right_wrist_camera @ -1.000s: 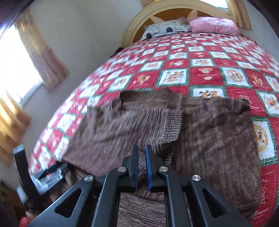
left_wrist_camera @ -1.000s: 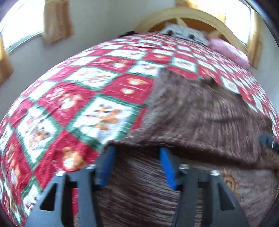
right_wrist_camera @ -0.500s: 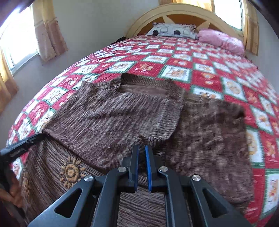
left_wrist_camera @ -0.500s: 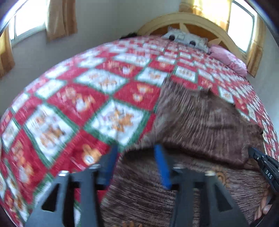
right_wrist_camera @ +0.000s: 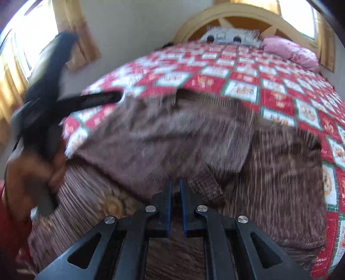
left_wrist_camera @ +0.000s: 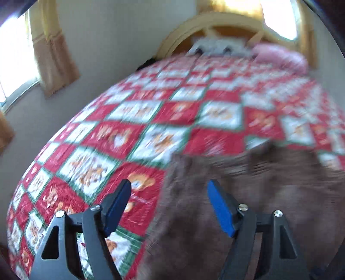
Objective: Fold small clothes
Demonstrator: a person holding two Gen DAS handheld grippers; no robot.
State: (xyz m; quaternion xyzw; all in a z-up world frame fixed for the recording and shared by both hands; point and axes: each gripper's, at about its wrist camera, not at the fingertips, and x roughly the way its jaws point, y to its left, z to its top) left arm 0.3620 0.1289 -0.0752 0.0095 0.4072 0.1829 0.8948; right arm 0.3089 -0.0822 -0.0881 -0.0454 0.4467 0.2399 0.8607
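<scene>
A brown knitted sweater (right_wrist_camera: 194,146) lies on the bed with one sleeve folded across its body; it also shows blurred in the left wrist view (left_wrist_camera: 248,204). My left gripper (left_wrist_camera: 170,189) is open and empty, held above the sweater's left edge. In the right wrist view it appears at the left as a dark blurred shape (right_wrist_camera: 49,90) above the cloth. My right gripper (right_wrist_camera: 175,185) is nearly shut, its jaws a narrow gap apart over the sweater's near part, by a ribbed cuff (right_wrist_camera: 204,183). I cannot tell whether cloth is pinched between them.
The bed has a red, white and green patchwork quilt (right_wrist_camera: 248,79). A grey pillow (right_wrist_camera: 228,36) and a pink pillow (right_wrist_camera: 291,51) lie by the wooden headboard (right_wrist_camera: 243,15). Curtained windows and a wall stand at the left.
My left gripper has opened wider and lifted off the sweater, rising toward the left. The right gripper has stayed shut low over the sweater's near part.
</scene>
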